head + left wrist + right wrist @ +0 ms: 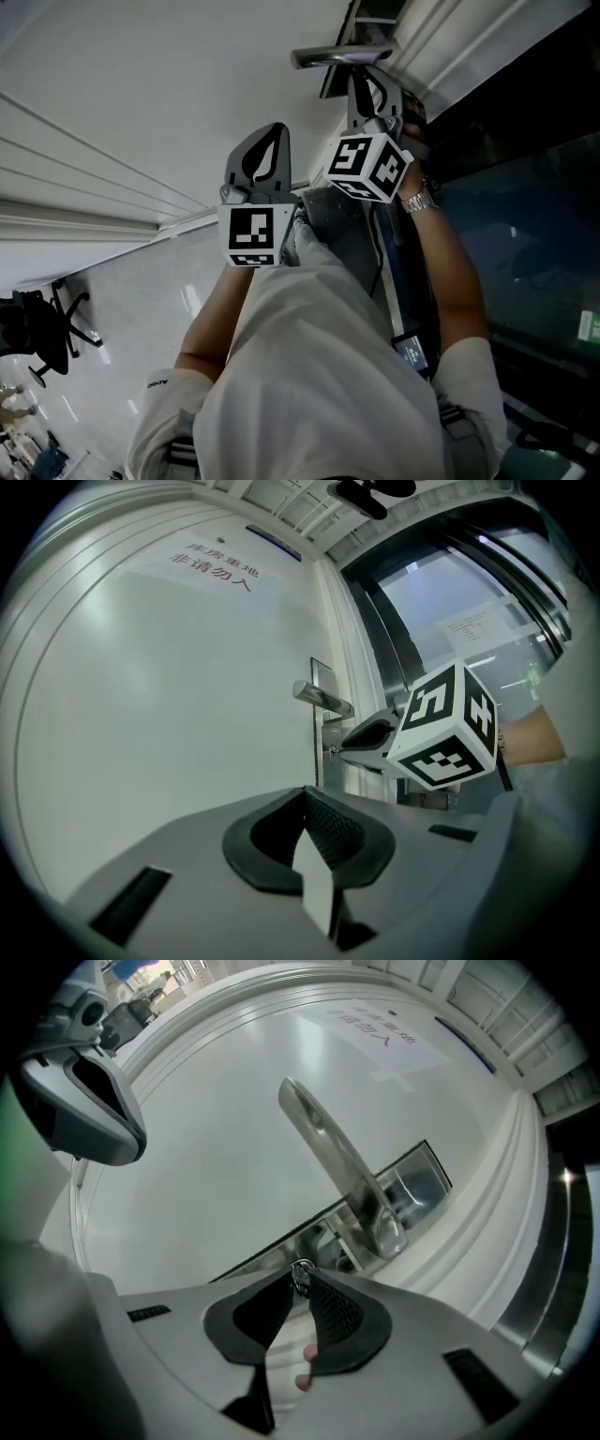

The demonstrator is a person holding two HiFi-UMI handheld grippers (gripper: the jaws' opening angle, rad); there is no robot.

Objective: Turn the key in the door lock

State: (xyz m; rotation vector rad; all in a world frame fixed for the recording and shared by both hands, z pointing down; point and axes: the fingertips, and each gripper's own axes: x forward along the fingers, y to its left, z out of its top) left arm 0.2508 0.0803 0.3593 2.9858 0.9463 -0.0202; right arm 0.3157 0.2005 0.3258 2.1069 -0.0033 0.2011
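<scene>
key (302,1273) seated in the lock (323,1241) just under the door handle (337,1162), head pinched between my right gripper (301,1284) tips | left gripper (305,799) closed on nothing, off the door (169,714) | turning step: I'd roll about the key's own axis, pinch firm, no sideways pull

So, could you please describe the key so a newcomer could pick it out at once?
On the big white door, find the metal plate at its edge that carries the long lever handle. Close beside the handle's hub the key sticks out, pinched at the tips of the right tool. It is the small shiny piece, far shorter than the handle.
</scene>
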